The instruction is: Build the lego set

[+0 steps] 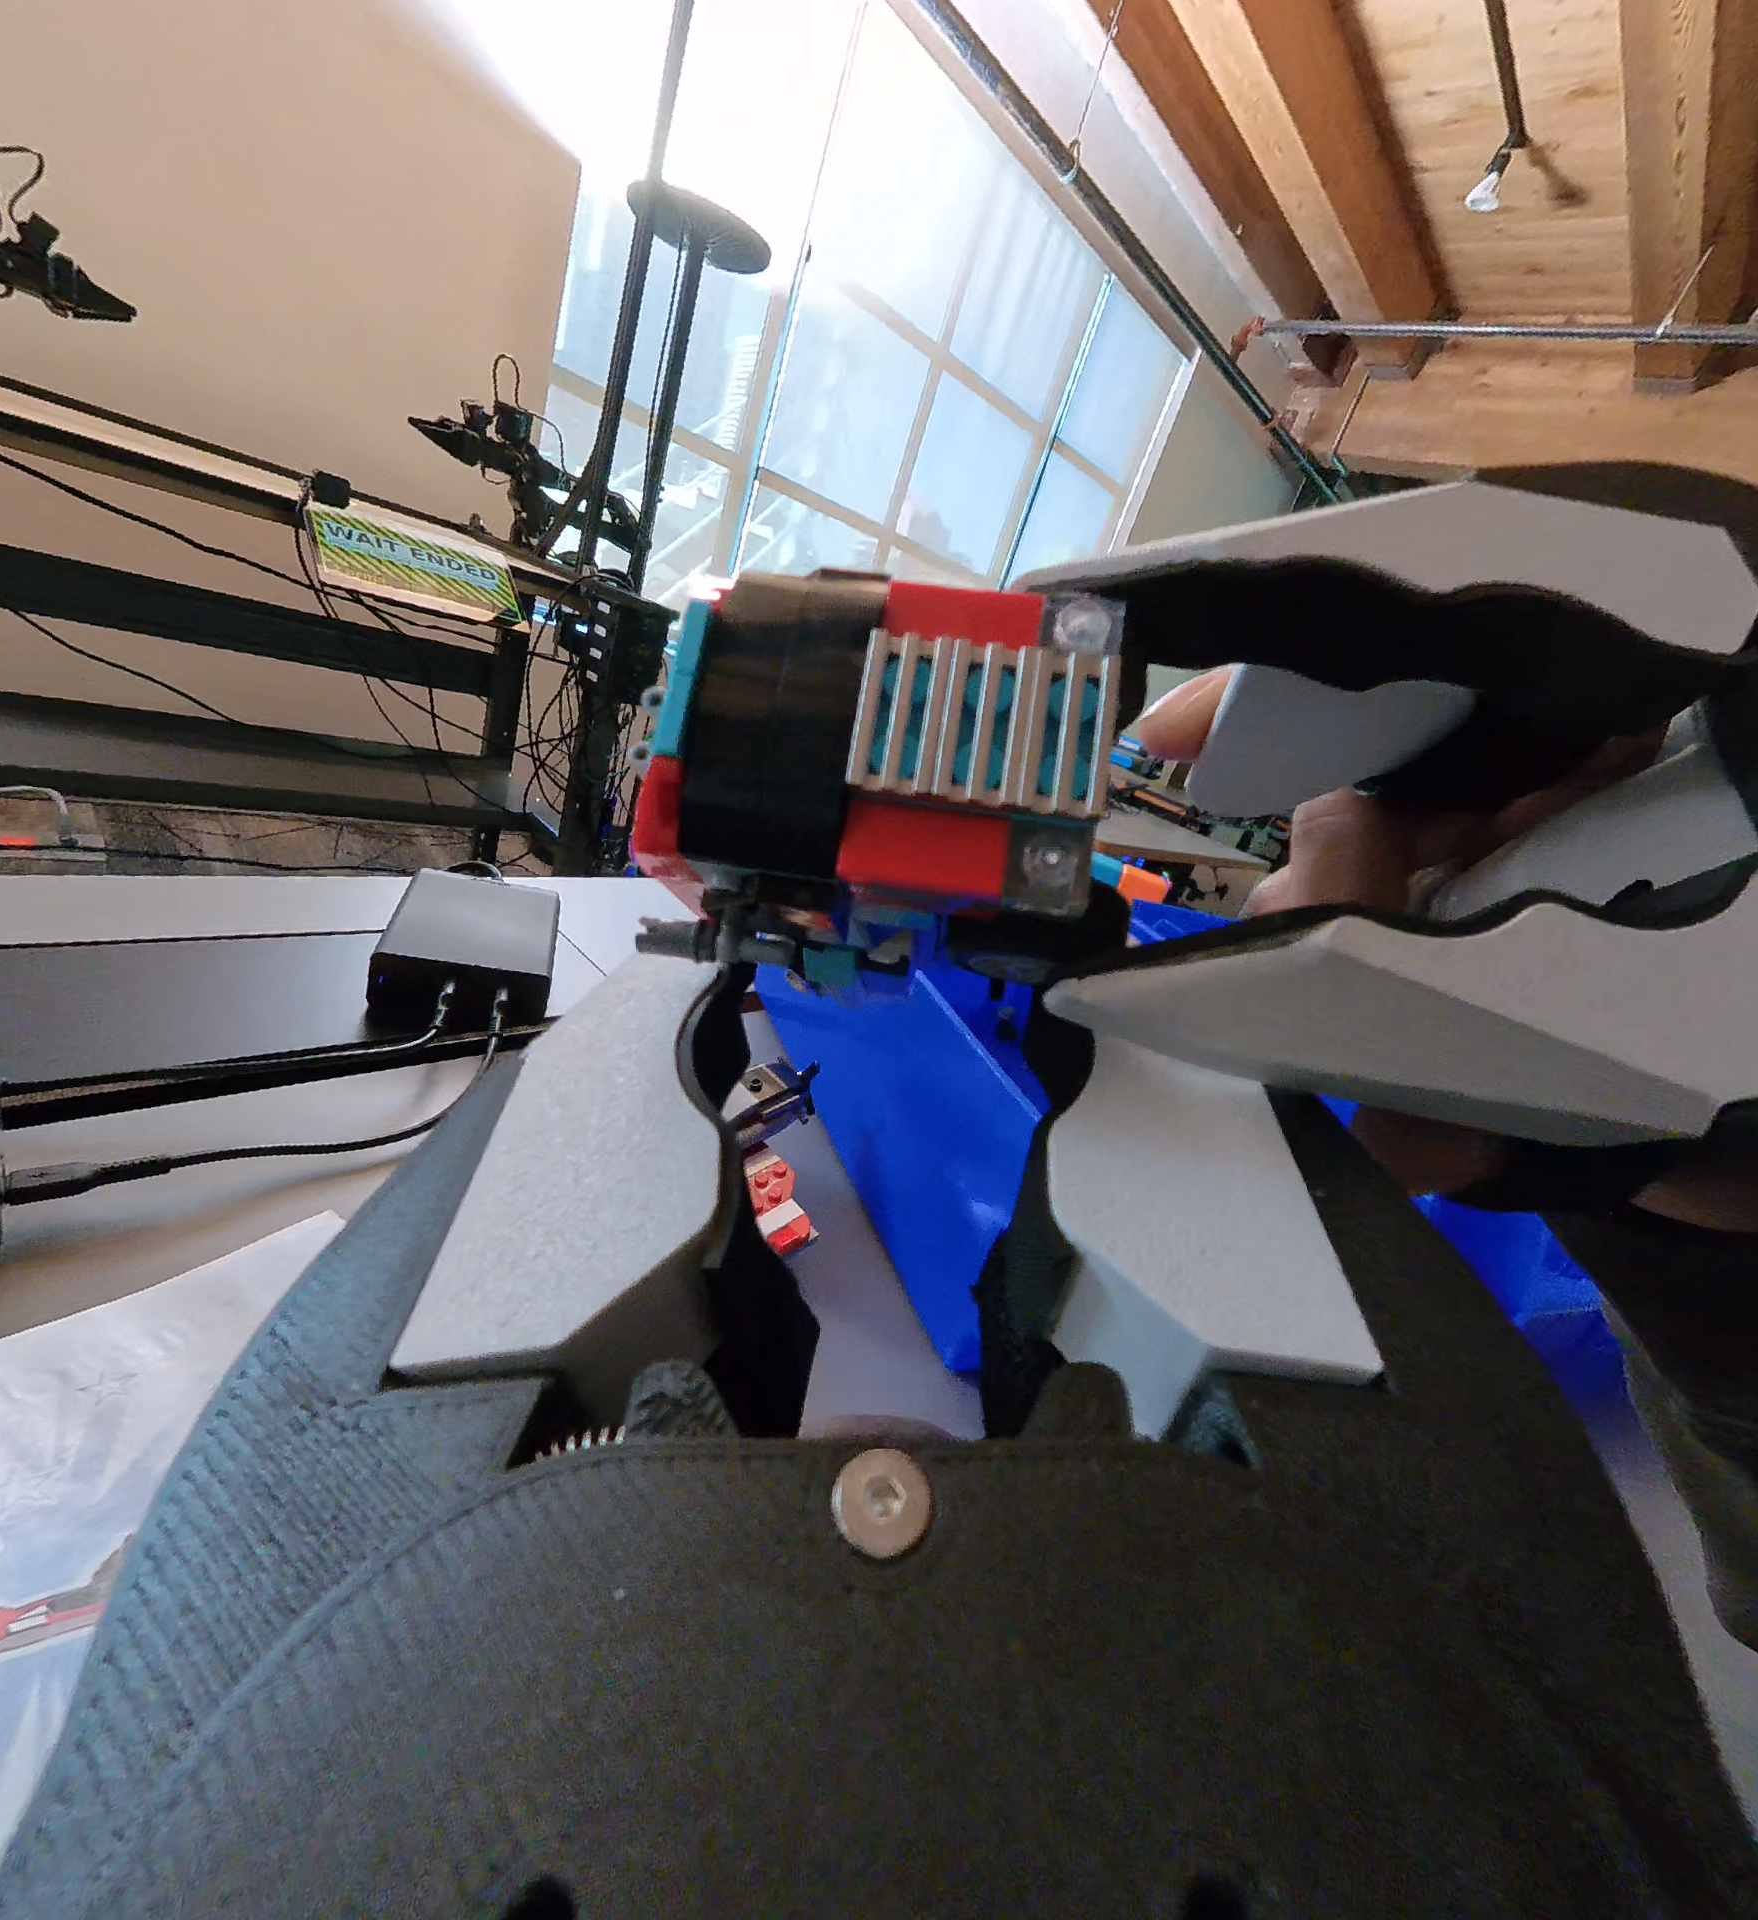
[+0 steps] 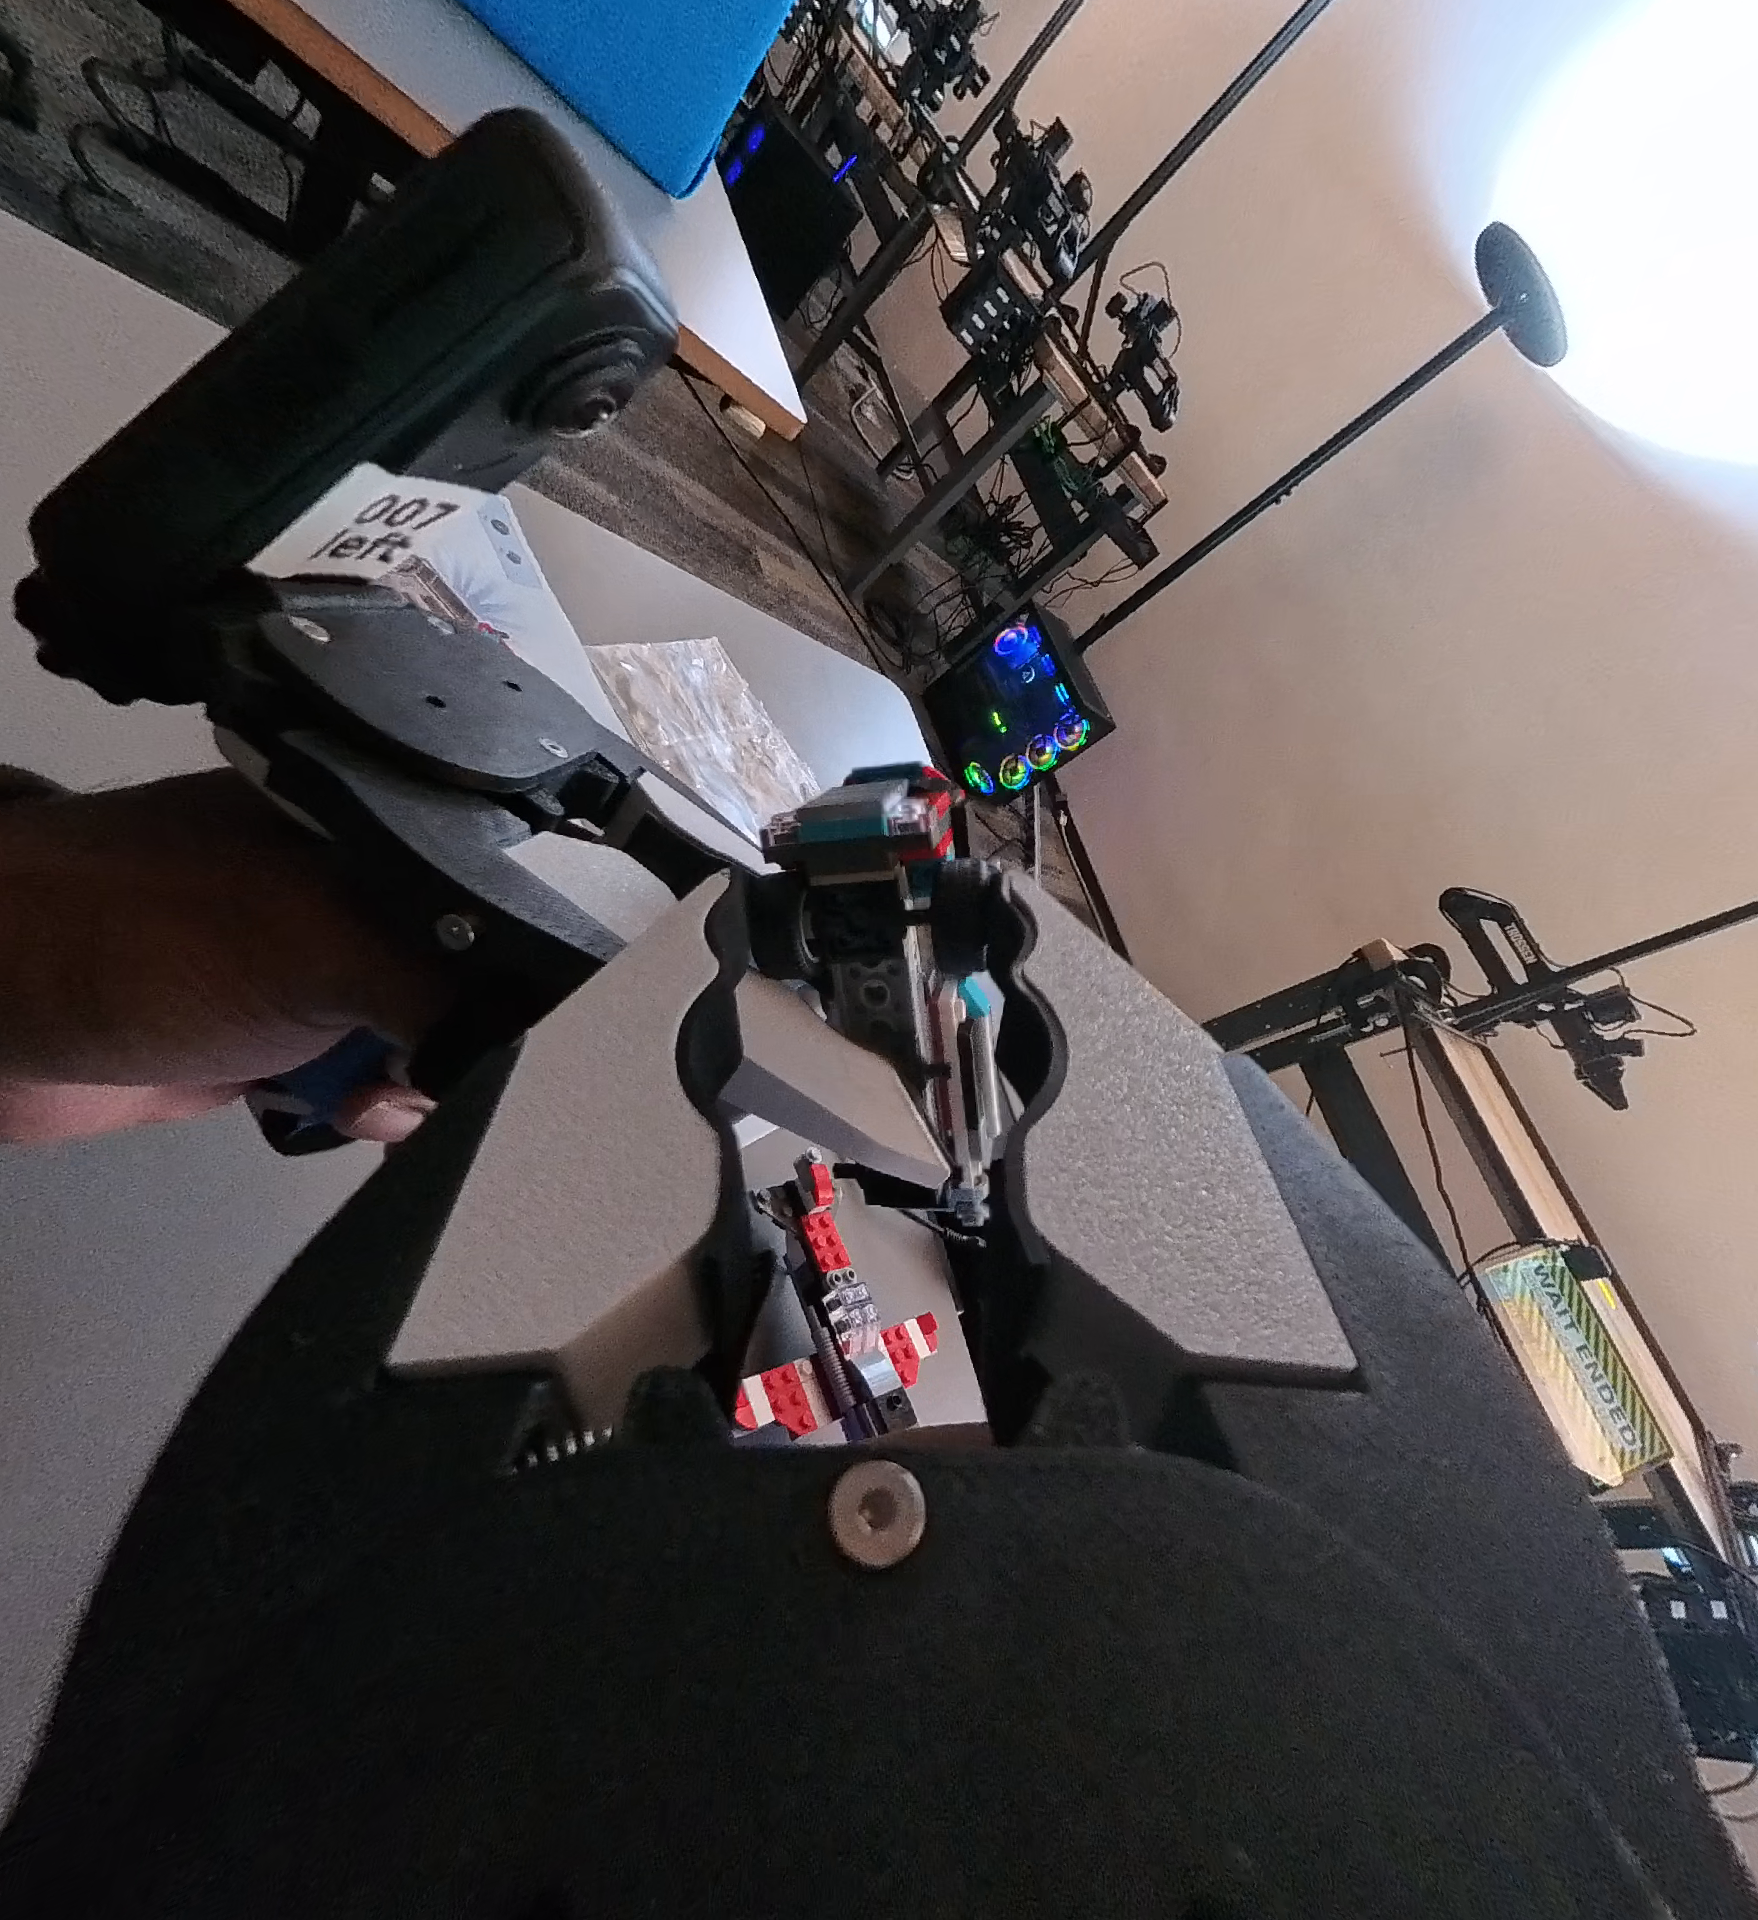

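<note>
Above the white tabletop my right gripper pinches a red, black and teal toy-brick vehicle by its wheels, both pads pressed on. My left gripper stands spread just under it — whether its tips touch the axle I cannot tell. A blue plastic bin lies half hidden behind my fingers.

A yellow-and-green hazard-striped sign with dark capital lettering hangs on a black shelf rail. In the right wrist view, a black robot arm above the sign bears small white brand lettering. Well apart from the sign, a white label with black digits and a word sits under a black camera.
</note>
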The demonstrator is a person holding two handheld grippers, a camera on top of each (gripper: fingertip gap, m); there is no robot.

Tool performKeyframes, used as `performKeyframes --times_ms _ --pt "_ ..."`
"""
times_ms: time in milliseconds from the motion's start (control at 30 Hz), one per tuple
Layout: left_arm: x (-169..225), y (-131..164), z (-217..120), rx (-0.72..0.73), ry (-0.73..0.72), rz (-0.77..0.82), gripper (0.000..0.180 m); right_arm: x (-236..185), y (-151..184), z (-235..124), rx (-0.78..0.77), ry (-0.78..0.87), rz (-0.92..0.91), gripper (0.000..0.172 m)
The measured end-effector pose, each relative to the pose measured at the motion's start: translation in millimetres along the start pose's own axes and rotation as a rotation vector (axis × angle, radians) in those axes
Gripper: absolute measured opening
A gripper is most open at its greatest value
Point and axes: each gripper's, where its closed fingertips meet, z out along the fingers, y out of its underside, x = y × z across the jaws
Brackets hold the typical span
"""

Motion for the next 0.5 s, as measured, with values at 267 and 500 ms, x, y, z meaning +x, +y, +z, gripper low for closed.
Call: performKeyframes --times_ms 267,500 --pt "1.4 -3.1 -0.3 0.020 0.016 -0.027 0.053 0.7 -0.9 1.2 0.017 -0.005 0.047 0.048" --pt "0.6 -3.5 -0.7 0.012 0.015 -0.033 0.053 1.2 -2.1 2.1 0.032 -0.004 0.073 0.047"
